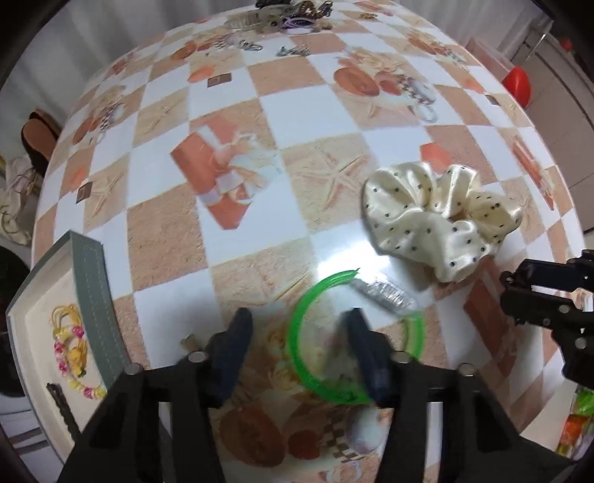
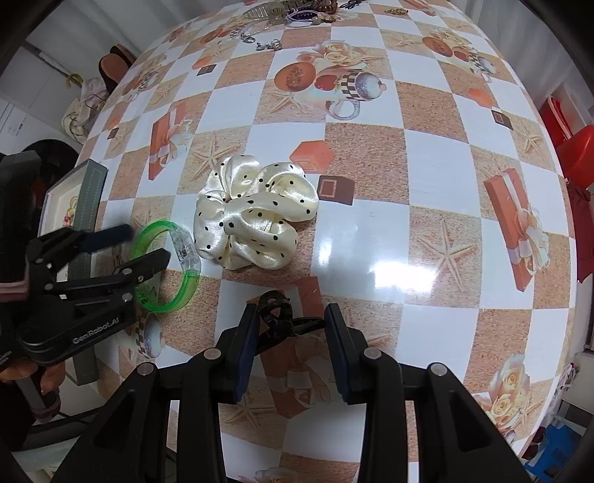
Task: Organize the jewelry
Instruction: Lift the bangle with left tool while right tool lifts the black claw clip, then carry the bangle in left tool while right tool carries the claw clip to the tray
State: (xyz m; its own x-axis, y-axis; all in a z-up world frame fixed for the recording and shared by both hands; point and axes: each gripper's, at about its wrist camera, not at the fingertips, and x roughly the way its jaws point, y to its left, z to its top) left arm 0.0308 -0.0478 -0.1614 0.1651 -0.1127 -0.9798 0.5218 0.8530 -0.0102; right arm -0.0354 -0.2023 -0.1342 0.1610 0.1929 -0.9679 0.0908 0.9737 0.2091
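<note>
A green plastic bangle (image 1: 297, 334) with a clear clasp lies on the checkered table; it also shows in the right wrist view (image 2: 185, 282). My left gripper (image 1: 297, 323) is open, its right finger inside the ring and its left finger outside, straddling the band. In the right wrist view the left gripper (image 2: 148, 243) sits over the bangle. My right gripper (image 2: 291, 319) is open around a black hair claw clip (image 2: 278, 319) lying on the table between its fingers. A cream polka-dot scrunchie (image 1: 438, 219) lies beyond the bangle, also in the right wrist view (image 2: 256, 215).
A grey jewelry box (image 1: 92, 293) with a cream lining holds a yellow and pink beaded bracelet (image 1: 72, 349) at the left table edge. A pile of clips and jewelry (image 1: 286, 18) lies at the far edge. Red chairs (image 2: 571, 148) stand to the right.
</note>
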